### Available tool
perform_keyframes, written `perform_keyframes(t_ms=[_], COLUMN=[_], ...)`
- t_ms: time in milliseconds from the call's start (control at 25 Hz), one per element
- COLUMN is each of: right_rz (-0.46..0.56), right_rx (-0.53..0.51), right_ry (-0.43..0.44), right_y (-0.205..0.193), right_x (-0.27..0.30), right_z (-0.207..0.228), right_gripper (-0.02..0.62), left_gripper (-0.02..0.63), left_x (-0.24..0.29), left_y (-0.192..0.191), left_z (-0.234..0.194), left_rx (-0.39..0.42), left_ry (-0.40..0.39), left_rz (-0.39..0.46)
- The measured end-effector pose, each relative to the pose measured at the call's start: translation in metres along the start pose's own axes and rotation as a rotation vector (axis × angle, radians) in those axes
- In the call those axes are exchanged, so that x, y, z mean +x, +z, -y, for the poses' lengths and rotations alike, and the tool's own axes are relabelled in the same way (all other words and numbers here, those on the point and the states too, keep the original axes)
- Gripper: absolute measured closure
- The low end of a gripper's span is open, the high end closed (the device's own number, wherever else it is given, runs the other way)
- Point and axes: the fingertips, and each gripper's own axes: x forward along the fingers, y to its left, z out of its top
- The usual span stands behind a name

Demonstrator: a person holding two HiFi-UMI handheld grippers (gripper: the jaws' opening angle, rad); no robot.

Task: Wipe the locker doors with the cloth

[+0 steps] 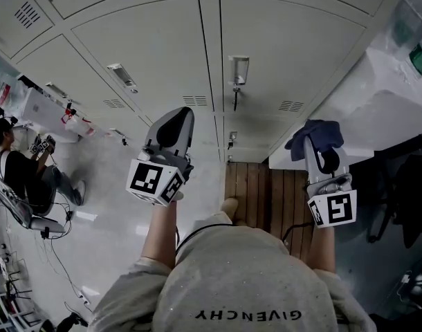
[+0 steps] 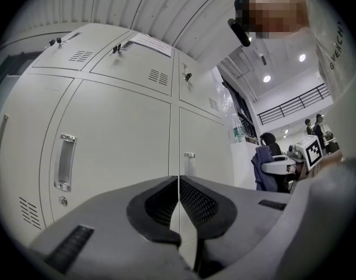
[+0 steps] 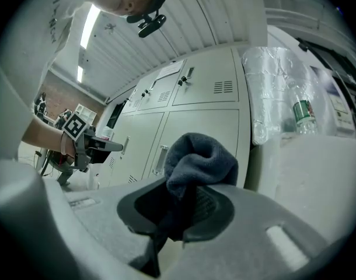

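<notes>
Pale grey locker doors (image 1: pixel 156 54) fill the far side of the head view, each with a recessed handle (image 1: pixel 121 75) and vents. A dark blue cloth (image 1: pixel 316 131) is bunched in my right gripper (image 1: pixel 320 145), which is shut on it and held a short way off the right-hand doors. In the right gripper view the cloth (image 3: pixel 201 159) bulges above the jaws in front of the locker doors (image 3: pixel 195 127). My left gripper (image 1: pixel 180 116) is shut on nothing and points at the middle doors (image 2: pixel 117 139). Its jaws (image 2: pixel 178 182) meet along a thin seam.
A white counter (image 1: pixel 377 109) with a bottle (image 1: pixel 420 59) and plastic-wrapped goods (image 3: pixel 277 92) stands right of the lockers. Wooden slats (image 1: pixel 266 192) lie at the lockers' foot. A seated person (image 1: pixel 17 171) and cables are at the far left.
</notes>
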Motion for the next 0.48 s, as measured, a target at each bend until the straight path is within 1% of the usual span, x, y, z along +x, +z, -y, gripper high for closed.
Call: perform_keyframes(t_ms=[240, 480], right_rz=[-0.021, -0.033], right_rx=[-0.030, -0.030], right_ry=[0.014, 0.036], right_y=[-0.0051, -0.0097], right_x=[0.0012, 0.0068], right_z=[0.0033, 0.0052], right_gripper=[0.537, 0.537], left_gripper=[0.600, 0.600], left_x=[0.0017, 0.0034], left_y=[0.0022, 0.0005], left_z=[-0.0013, -0.0018], left_rx=[-0.006, -0.010], left_ry=[0.019, 0.036], left_rz=[0.008, 0.006])
